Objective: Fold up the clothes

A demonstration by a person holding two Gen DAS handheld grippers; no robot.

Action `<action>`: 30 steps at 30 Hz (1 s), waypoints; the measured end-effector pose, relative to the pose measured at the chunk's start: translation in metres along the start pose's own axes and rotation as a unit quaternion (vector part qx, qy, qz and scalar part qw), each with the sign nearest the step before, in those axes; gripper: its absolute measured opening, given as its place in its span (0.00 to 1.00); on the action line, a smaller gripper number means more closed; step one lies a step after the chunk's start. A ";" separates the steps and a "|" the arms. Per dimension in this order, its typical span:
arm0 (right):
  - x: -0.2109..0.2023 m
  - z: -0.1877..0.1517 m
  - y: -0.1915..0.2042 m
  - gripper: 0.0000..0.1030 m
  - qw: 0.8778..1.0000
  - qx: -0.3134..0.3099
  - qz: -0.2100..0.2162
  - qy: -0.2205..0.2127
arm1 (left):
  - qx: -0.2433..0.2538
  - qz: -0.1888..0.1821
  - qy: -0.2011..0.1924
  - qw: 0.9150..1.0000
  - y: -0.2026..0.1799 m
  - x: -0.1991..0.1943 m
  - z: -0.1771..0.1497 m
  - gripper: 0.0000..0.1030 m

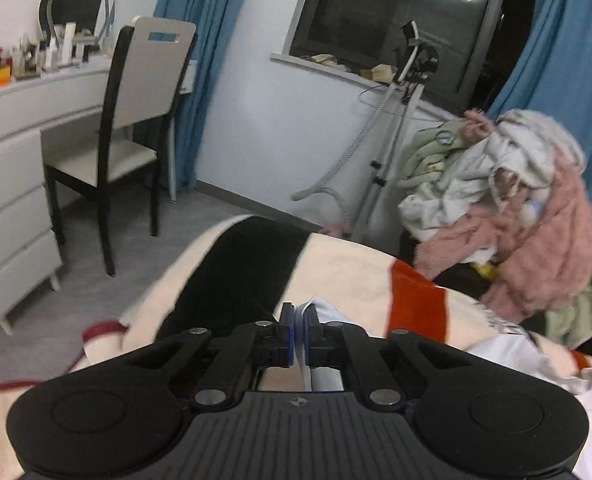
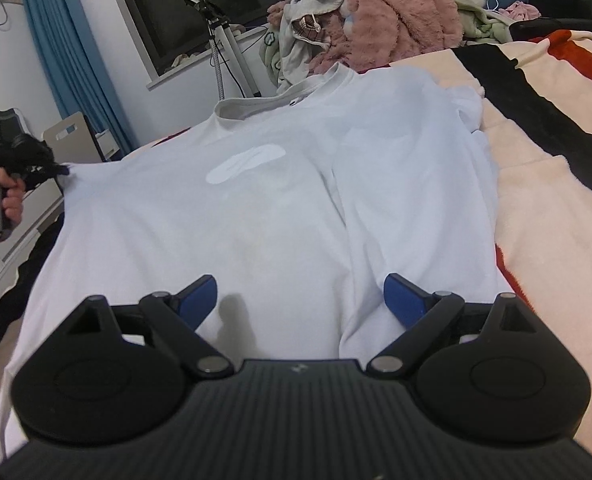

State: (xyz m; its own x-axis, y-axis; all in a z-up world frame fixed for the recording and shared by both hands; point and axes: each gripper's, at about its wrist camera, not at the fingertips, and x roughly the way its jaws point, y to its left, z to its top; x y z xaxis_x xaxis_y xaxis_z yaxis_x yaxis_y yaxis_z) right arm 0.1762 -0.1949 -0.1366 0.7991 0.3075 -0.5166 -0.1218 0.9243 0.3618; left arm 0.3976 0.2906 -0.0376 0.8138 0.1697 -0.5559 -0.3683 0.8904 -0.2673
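Observation:
A white T-shirt (image 2: 256, 208) lies spread on the bed, collar toward the far end and one side folded in along the right. My right gripper (image 2: 300, 300) is open and empty, hovering just over the shirt's lower part. My left gripper (image 1: 299, 334) is shut on a white edge of the shirt (image 1: 328, 312); in the right wrist view it shows at the far left (image 2: 58, 170), pinching the shirt's left shoulder or sleeve and pulling it taut.
A striped cream, black and red blanket (image 2: 536, 184) covers the bed. A pile of clothes with a pink fleece (image 1: 536, 216) sits at the bed's far end. A chair (image 1: 132, 140), a white dresser (image 1: 12, 184) and a garment steamer stand (image 1: 392, 128) are beside the bed.

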 end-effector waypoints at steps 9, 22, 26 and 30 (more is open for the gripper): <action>-0.001 0.001 -0.003 0.89 1.000 -0.003 0.000 -0.001 | -0.219 -0.105 0.072 0.967 0.070 -0.028 -0.092 0.68; -0.002 -0.006 0.003 0.90 1.000 -0.018 -0.005 0.004 | -0.330 -0.226 0.127 0.908 0.038 0.029 -0.133 0.68; 0.003 -0.007 0.004 0.91 0.999 -0.033 -0.012 0.004 | -0.351 -0.231 0.111 0.901 0.044 0.037 -0.132 0.44; 0.006 -0.007 0.003 0.91 0.999 -0.035 -0.013 0.004 | -0.389 -0.217 0.104 0.889 0.065 0.040 -0.128 0.04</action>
State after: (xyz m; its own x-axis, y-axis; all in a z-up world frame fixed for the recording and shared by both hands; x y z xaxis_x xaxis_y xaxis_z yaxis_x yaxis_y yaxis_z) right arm 0.1767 -0.1884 -0.1443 0.7982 0.2844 -0.5311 -0.1418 0.9455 0.2931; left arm 0.3479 0.3013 -0.1782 0.8846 -0.2715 -0.3791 -0.3053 0.2772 -0.9110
